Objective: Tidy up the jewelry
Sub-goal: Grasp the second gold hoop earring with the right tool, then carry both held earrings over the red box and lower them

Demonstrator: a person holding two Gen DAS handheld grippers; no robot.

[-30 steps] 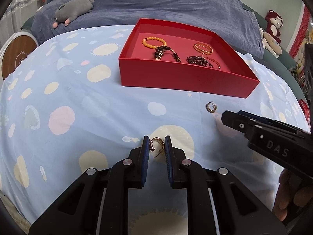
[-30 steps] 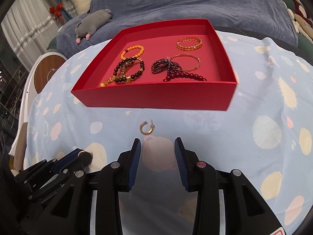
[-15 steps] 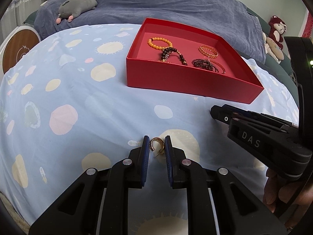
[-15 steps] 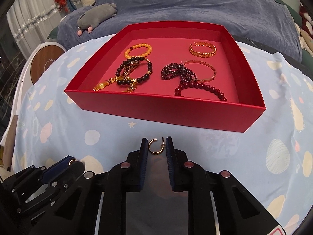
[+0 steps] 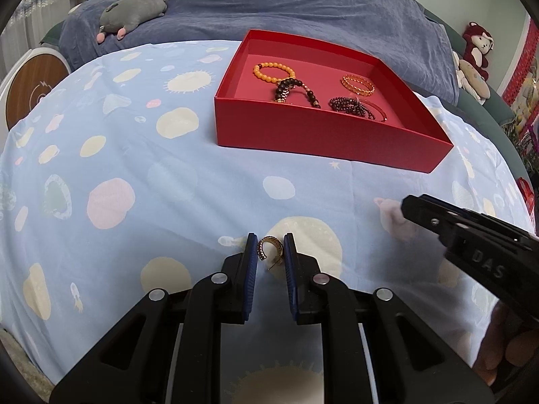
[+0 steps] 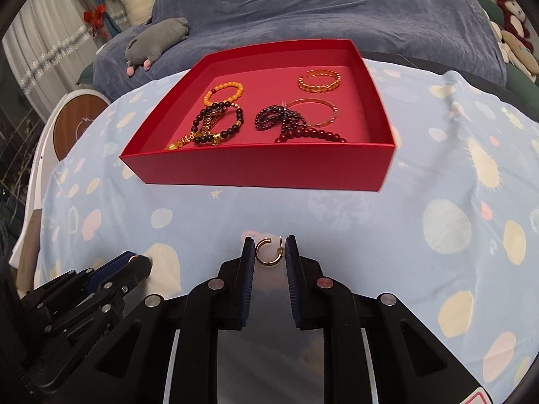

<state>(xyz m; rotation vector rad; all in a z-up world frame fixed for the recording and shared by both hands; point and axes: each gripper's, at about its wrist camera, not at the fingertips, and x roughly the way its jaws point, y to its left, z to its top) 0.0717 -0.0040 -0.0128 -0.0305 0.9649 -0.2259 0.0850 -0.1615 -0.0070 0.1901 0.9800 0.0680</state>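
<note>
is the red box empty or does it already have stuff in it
Not empty. The red box already holds several bead bracelets and gold bangles on its floor, and it has no lid on.

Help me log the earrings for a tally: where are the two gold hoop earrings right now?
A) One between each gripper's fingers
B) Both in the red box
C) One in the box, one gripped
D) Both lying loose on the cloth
A: one hoop earring sits between the left gripper fingers, the other hoop between the right gripper fingers; the red box holds only bracelets.
</note>
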